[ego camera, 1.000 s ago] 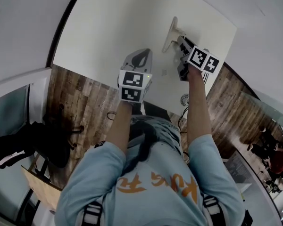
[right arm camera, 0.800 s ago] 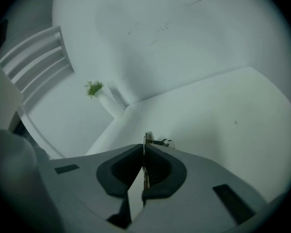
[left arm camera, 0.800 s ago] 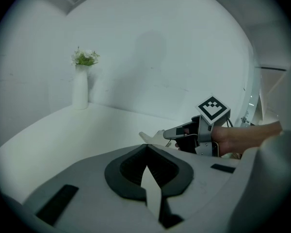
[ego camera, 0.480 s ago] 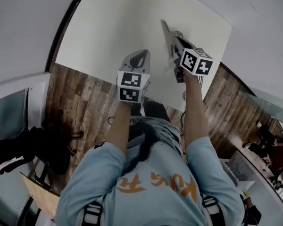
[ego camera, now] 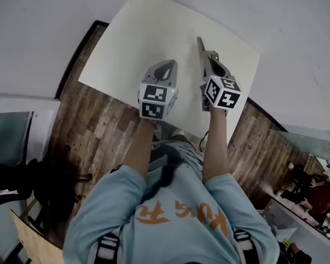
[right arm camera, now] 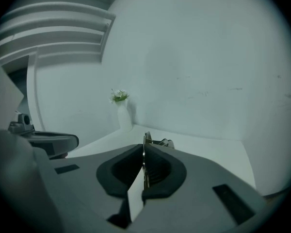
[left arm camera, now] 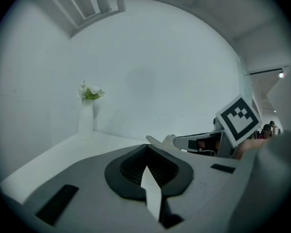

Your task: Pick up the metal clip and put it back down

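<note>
My right gripper [ego camera: 205, 53] is shut on the metal clip [ego camera: 199, 42] and holds it over the white table [ego camera: 148, 32]. In the right gripper view the clip [right arm camera: 147, 141] stands on edge between the closed pads, and its silver end sticks out past the tips of the right gripper [right arm camera: 144, 153]. My left gripper [ego camera: 163, 66] hovers beside it at the left, nearer the table's front edge. Its jaws are shut with nothing in them, as the left gripper view shows at the left gripper [left arm camera: 147, 149]. That view also catches the right gripper's marker cube [left arm camera: 238, 119].
A white vase with flowers [left arm camera: 86, 114] stands at the table's far corner against the pale wall and also shows as the vase [right arm camera: 122, 111] in the right gripper view. Wooden floor [ego camera: 104, 125] lies below the table's near edge. More people sit at the far right.
The right gripper has shut on the clip, which lay flat on the table, and raised it on edge. The left gripper has held its place.
</note>
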A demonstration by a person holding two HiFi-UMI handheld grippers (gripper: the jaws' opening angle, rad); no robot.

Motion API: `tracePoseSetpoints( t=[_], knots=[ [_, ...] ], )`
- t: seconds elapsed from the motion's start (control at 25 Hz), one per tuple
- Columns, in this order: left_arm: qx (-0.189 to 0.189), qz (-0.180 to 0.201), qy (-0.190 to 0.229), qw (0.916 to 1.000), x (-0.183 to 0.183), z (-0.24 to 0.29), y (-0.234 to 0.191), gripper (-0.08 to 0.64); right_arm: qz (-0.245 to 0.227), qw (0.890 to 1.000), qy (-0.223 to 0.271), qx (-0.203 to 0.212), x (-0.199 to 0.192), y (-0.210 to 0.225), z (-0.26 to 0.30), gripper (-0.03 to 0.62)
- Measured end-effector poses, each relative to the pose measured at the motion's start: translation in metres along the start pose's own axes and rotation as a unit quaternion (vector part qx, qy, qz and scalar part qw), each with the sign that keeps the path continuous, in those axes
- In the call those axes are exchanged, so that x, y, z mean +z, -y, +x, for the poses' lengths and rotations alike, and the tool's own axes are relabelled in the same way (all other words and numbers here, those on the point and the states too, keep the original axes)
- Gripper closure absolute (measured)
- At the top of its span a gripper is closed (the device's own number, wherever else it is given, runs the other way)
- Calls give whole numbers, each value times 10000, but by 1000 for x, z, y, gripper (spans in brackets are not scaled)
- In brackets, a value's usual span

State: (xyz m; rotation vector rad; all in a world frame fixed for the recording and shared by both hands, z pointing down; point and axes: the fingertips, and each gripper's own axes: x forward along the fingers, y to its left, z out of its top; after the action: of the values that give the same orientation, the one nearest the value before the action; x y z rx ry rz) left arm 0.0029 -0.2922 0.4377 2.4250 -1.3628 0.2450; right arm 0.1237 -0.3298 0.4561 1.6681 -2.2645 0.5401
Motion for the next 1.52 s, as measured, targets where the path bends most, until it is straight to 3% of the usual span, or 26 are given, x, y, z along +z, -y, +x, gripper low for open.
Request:
tracePoseSetpoints(
  t=[0.36, 0.64, 1.12, 1.32, 1.52],
  knots=[
    [-179, 305, 812, 9961, 74, -4, 1, 543, -824, 9917, 941, -285, 84, -25, -30, 571],
    [-57, 663, 1447, 9872, 123, -3, 6, 543, -1616, 9651, 1817, -973, 138, -18, -78, 571],
    [-155, 589, 1339, 9891, 121, 6, 7, 543, -1708, 9661, 1607, -1082, 131, -4, -81, 571],
    [-118, 272, 991, 9946, 90, 6, -5, 543, -1645, 9734, 1280, -951, 106, 2, -72, 571],
    [202, 110, 568, 9981, 48, 0, -26, 543, -1520, 9806, 955, -791, 68, 1, -65, 571]
  ],
)
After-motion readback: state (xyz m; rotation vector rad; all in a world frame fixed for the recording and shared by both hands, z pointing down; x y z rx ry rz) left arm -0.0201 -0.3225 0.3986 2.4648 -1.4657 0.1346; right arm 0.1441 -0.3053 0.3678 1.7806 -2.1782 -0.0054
